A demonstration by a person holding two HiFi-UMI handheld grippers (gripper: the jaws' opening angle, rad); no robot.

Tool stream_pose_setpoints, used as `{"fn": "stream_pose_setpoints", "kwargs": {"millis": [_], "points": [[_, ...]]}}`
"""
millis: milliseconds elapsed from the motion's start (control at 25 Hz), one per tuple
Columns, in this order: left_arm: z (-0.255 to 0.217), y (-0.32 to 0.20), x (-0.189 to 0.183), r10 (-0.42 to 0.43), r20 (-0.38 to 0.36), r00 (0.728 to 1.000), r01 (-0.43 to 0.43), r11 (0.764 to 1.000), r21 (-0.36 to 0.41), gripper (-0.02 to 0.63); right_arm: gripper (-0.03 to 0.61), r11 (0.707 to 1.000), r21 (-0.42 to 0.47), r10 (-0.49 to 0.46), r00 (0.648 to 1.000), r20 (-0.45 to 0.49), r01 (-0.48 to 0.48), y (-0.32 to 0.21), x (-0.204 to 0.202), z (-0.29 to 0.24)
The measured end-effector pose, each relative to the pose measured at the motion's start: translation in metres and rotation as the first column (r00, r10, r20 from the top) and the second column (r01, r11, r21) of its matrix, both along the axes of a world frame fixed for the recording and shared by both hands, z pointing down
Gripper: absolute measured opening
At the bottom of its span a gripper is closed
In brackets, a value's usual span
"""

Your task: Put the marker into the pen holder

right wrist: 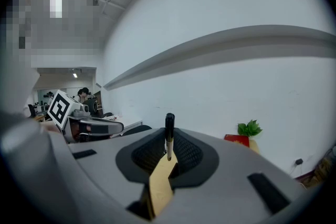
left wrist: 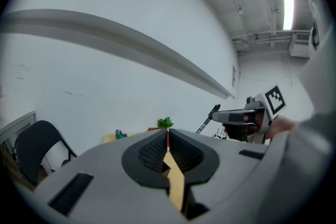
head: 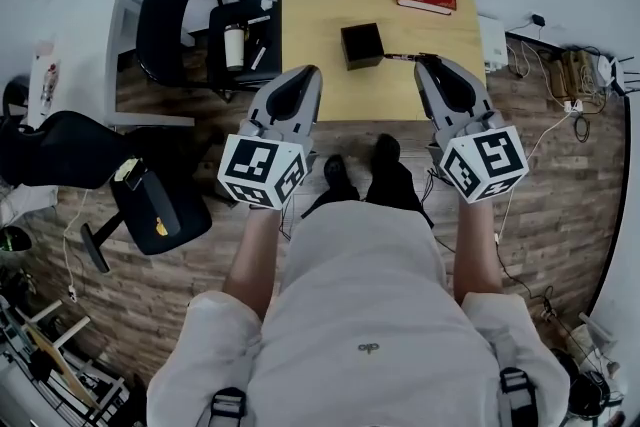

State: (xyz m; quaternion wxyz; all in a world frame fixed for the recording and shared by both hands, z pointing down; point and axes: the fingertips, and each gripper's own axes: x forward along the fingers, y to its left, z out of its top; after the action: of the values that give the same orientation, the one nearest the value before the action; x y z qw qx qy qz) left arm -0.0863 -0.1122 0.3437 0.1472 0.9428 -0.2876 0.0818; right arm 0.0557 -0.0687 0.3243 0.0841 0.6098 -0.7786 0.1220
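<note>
My right gripper has its jaws clamped on the marker, which sticks out sideways, its tip just beside the black pen holder on the wooden worktop. My left gripper has its jaws pressed together, empty.

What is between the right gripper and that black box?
Only the marker, held in the right gripper, pointing toward the black pen holder; the head view shows it.
</note>
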Motion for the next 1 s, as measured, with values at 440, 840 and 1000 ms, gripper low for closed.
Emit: {"fn": "stream_pose_setpoints", "kwargs": {"millis": [440, 840, 1000], "points": [[0.002, -0.021, 0.010, -0.074, 0.013, 0.997, 0.075, 0.997, -0.005, 0.014, 0.046, 0.996, -0.019, -0.082, 0.997, 0.013, 0.082, -0.036, 0.013, 0.009], [0.000, -0.054, 0.021, -0.212, 0.035, 0.977, 0.212, 0.977, -0.002, 0.014, 0.046, 0.972, -0.053, -0.228, 0.973, 0.035, 0.229, -0.093, 0.024, 0.019], [0.002, -0.061, 0.025, -0.264, 0.044, 0.964, 0.264, 0.964, -0.006, 0.014, 0.046, 0.953, -0.075, -0.289, 0.956, 0.046, 0.292, -0.111, 0.026, 0.026]]}}
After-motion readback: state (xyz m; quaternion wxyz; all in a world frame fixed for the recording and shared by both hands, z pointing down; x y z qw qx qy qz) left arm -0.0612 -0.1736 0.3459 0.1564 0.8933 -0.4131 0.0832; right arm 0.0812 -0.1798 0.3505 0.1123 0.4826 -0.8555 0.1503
